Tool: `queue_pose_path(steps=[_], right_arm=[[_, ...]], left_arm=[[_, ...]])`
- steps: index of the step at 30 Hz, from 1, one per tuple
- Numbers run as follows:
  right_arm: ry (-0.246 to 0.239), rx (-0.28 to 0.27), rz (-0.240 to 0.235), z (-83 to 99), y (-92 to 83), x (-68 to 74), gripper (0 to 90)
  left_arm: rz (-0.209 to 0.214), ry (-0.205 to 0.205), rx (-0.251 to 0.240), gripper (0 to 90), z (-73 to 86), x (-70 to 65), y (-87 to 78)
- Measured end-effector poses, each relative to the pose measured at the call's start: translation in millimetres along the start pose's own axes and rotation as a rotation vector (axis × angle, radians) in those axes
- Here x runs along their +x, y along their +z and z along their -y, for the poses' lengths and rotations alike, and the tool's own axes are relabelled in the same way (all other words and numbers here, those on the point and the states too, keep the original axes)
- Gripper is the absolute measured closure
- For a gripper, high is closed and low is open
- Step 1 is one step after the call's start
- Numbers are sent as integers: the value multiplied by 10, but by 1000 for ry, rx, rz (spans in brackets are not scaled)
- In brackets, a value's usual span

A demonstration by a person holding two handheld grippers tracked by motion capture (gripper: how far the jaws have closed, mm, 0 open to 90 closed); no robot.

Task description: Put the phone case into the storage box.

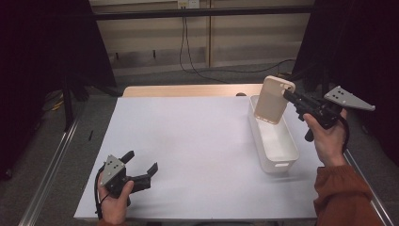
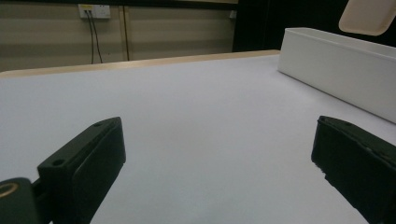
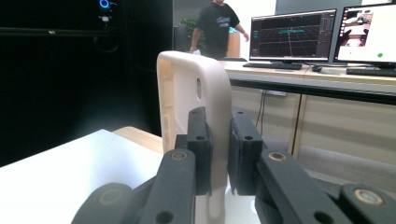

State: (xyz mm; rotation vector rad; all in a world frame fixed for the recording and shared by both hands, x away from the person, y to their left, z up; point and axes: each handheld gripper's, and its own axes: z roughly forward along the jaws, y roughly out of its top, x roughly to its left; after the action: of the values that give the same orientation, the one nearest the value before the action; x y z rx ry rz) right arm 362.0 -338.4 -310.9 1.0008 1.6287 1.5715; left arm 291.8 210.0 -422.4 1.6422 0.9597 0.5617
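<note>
- The right gripper [image 1: 288,95] clamped the beige phone case [image 1: 273,100] by its edge above the white bin [image 1: 278,151], probably to drop it in
- The left gripper [image 1: 141,165] rested on the table [image 1: 188,141], jaws apart, idle

Both handheld tools are matte black plastic. The left gripper [image 1: 142,165] carries a grey three-cornered plate with small dark holes on top, and a black cable loops from its handle past the left hand [image 1: 114,200]. Its fingers [image 2: 84,163] are flat rectangular blocks with small screw holes at the corners. The right gripper [image 1: 285,94] has the same grey plate, a pistol-style handle and a black cable. Its linkage arms show brass-coloured pivot pins. The right hand [image 1: 325,139] emerges from a rust-orange sleeve [image 1: 346,195].
</note>
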Motion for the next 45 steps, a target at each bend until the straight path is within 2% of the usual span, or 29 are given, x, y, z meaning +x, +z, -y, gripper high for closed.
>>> queue_pose_path(steps=[3,10,23,37,39,41,44,45], right_arm=[[-6,20,13,5,70,-67,809],[-18,24,26,-15,133,-157,809],[-29,50,61,100,185,-370,810],[-40,83,47,237,376,-402,809],[-31,77,46,245,400,-412,810],[-27,79,44,257,425,-425,810],[-40,95,37,308,467,-412,810],[-46,99,36,322,482,-414,810]], left_arm=[[4,2,-2,31,-5,0,0],[4,0,-2,31,-7,16,6],[6,6,3,31,-11,6,30],[5,11,3,31,-19,15,33],[14,-22,0,29,-19,34,45],[0,0,3,30,-27,37,48],[5,-8,1,29,-26,35,45],[5,1,5,29,-25,35,55]])
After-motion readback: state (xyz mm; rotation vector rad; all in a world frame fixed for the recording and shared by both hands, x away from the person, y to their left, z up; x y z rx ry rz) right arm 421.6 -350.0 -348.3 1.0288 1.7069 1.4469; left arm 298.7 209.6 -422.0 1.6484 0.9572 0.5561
